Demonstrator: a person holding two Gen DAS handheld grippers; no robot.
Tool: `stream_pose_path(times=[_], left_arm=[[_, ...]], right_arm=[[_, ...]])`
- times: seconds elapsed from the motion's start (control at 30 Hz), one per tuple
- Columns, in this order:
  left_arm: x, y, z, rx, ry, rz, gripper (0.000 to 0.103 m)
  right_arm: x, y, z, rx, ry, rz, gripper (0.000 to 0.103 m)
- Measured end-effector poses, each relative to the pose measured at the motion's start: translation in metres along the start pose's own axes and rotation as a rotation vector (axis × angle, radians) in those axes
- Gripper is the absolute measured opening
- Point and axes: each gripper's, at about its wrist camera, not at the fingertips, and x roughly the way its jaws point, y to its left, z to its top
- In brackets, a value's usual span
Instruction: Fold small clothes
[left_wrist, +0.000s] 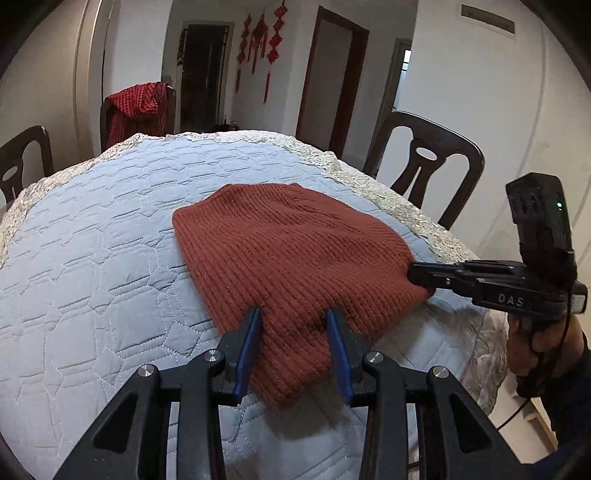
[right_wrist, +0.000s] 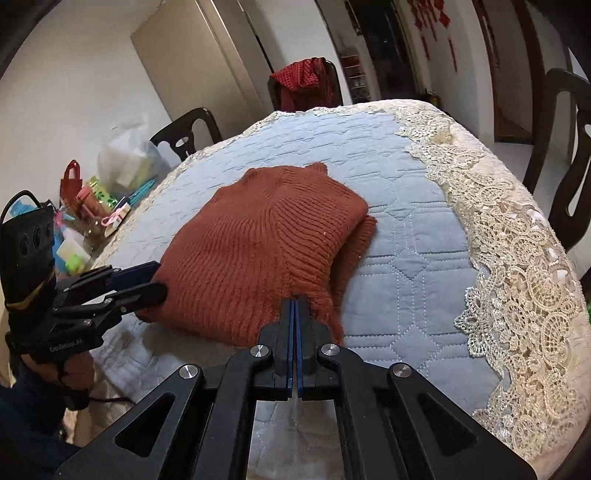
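Note:
A rust-red knitted garment (left_wrist: 291, 254) lies folded on the quilted blue table cover (left_wrist: 92, 258). My left gripper (left_wrist: 293, 317) is open, its blue pads on either side of the garment's near edge. It shows at the left of the right wrist view (right_wrist: 147, 280), jaws apart at the garment's left edge. My right gripper (right_wrist: 294, 306) is shut on the garment's (right_wrist: 258, 243) near ribbed edge. In the left wrist view it (left_wrist: 413, 275) comes in from the right and meets the garment's right edge.
Lace trim (right_wrist: 517, 258) borders the table cover. Dark wooden chairs (left_wrist: 424, 166) stand around the table, one draped with red checked cloth (left_wrist: 138, 107). Bags and small packages (right_wrist: 99, 199) crowd the table's left side.

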Motion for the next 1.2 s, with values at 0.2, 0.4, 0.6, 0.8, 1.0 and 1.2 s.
stream_pose_path(times=[0.2, 0.4, 0.6, 0.8, 1.0, 1.2], left_arm=[[-0.021, -0.001, -0.004, -0.015, -0.014, 0.004, 0.039], [-0.009, 0.001, -0.019, -0.046, 0.043, 0.023, 0.039], [-0.014, 0.006, -0.02, -0.077, 0.046, 0.011, 0.039], [-0.027, 0.013, -0.011, -0.109, -0.003, 0.041, 0.039], [-0.026, 0.025, -0.001, -0.158, -0.012, 0.084, 0.039], [-0.017, 0.029, 0.004, -0.174, -0.004, 0.087, 0.04]], right_arm=[[-0.017, 0.022, 0.001, -0.06, -0.024, -0.021, 0.001], [0.001, 0.04, -0.005, -0.109, 0.014, 0.028, 0.001], [0.007, 0.038, -0.009, -0.094, 0.044, 0.023, 0.001], [-0.015, 0.039, 0.0, -0.078, -0.032, 0.053, 0.013], [-0.013, 0.034, 0.009, -0.045, -0.056, 0.04, 0.015], [-0.005, 0.03, 0.013, -0.023, -0.06, 0.042, 0.015]])
